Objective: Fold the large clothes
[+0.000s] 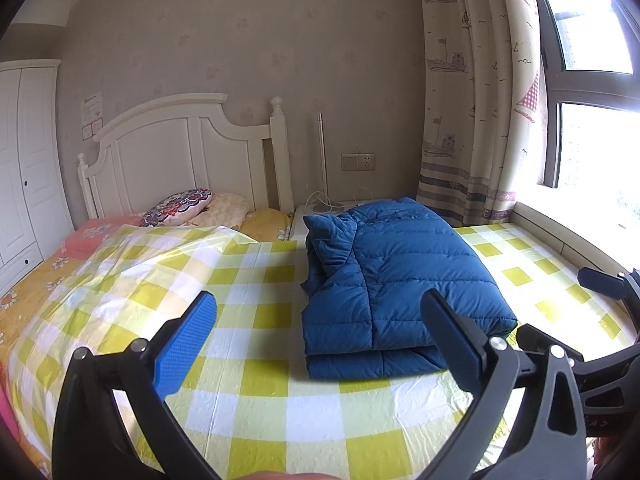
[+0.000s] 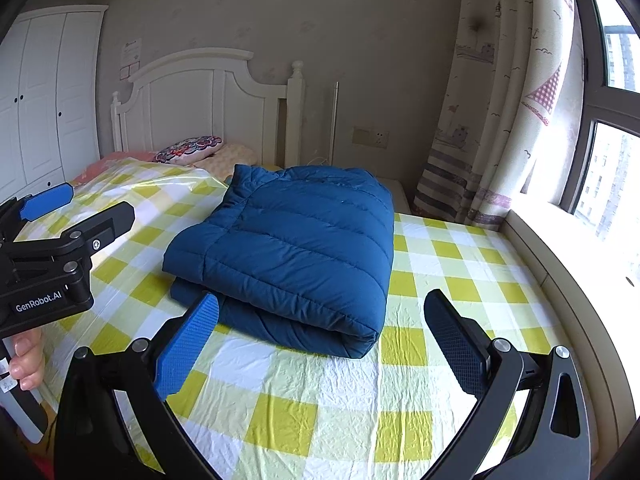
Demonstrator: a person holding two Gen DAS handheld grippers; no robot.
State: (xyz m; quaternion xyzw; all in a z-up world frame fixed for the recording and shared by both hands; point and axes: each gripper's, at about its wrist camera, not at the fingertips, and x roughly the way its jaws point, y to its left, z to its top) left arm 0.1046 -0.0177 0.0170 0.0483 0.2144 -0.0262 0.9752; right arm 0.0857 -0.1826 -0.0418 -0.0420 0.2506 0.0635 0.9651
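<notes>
The blue coat (image 1: 394,280) lies folded on the checked sheet (image 1: 256,264) on the bed. The left gripper (image 1: 320,340) and the right gripper (image 2: 322,336) both hang above the sheet, spread wide and holding nothing.

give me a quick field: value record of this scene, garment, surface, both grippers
garment: blue puffer jacket, folded into a compact stack
surface: bed under a yellow and white checked cover
left gripper: open, holds nothing, clear of the jacket
right gripper: open, holds nothing, near the jacket's front fold
background: white headboard, patterned pillow, curtain
task state: jacket looks already folded
</notes>
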